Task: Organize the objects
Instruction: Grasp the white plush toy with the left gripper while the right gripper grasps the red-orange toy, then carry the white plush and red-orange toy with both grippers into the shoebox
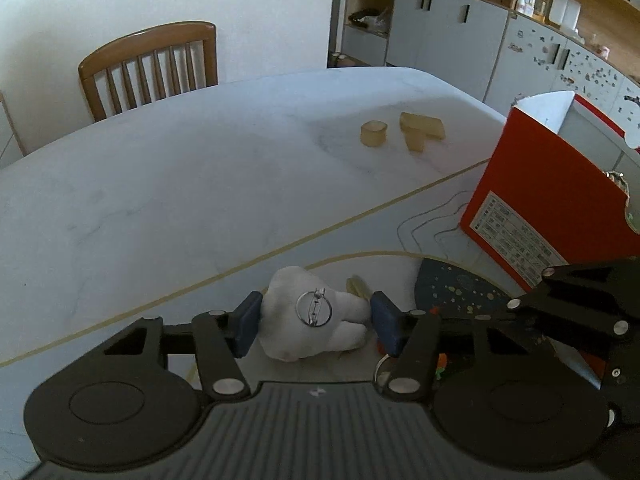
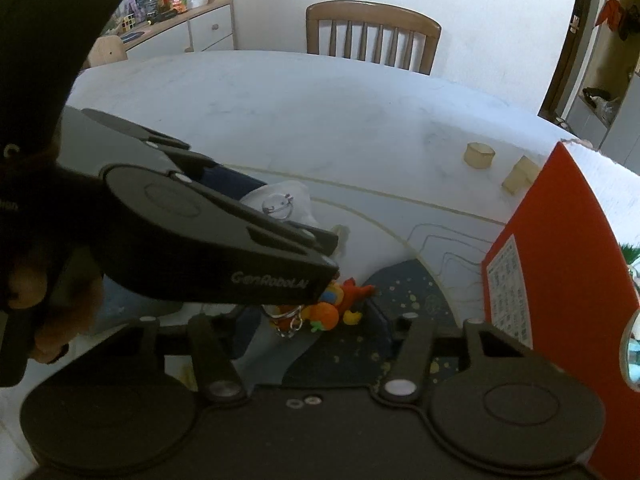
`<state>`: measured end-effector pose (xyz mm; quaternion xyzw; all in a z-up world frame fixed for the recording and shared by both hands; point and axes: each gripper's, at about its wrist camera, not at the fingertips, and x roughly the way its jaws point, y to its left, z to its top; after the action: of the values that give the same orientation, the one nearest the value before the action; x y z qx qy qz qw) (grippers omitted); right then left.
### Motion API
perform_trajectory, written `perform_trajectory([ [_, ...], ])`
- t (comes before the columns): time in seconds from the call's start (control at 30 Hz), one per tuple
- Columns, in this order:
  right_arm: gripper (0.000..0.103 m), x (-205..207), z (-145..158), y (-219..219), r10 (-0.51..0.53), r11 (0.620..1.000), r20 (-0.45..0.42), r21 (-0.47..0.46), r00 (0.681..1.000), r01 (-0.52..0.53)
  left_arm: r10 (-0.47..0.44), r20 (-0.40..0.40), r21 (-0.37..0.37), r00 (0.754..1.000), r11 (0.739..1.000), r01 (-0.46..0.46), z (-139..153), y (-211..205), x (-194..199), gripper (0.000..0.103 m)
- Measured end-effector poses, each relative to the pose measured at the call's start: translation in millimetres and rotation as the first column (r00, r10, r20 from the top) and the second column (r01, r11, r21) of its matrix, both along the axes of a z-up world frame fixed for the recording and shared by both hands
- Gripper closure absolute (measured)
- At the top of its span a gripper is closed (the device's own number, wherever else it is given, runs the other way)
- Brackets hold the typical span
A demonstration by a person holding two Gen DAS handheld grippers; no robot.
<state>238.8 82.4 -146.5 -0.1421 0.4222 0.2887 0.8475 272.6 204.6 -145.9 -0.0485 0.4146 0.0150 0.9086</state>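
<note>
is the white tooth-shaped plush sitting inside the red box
No, the white plush lies on the table between the left gripper pads, left of the red box.

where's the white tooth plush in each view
Left wrist: white tooth plush sits low centre, between the left claw's blue pads.
Right wrist: it shows left of centre, partly behind the left claw's black body.
Shared landmark: red box, at the right edge.

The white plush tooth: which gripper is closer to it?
Left. The left gripper has the white plush tooth between its blue pads. The right gripper is off to its right, around the orange toy keychain.
</note>
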Motion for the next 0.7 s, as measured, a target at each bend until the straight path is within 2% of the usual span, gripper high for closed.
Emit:
perform_trajectory([
  [0.07, 0.059, -2, 1, 0, 0.005, 1.000, 0.003, 0.000, 1.000, -0.005, -0.009, -0.003, 0.004, 1.000, 1.000, 0.009, 1, -1, -1, 0.046],
  [0.13, 0.061, -3, 1, 0, 0.002, 1.000, 0.004, -0.001, 1.000, -0.002, -0.006, -0.005, 0.004, 1.000, 1.000, 0.006, 2, 0, -3, 0.046],
  [0.43, 0.062, -8, 8, -11, -0.035, 0.999, 0.006, 0.021, 0.999, 0.035, 0.044, -0.003, -0.033, 0.999, 0.998, -0.044, 15, 20, -29, 0.047],
  [0.7, 0.062, -23, 43, -29, -0.055, 0.992, 0.006, 0.113, 0.998, 0.054, 0.051, 0.004, -0.033, 0.999, 0.998, -0.051, 32, 19, -58, 0.047],
])
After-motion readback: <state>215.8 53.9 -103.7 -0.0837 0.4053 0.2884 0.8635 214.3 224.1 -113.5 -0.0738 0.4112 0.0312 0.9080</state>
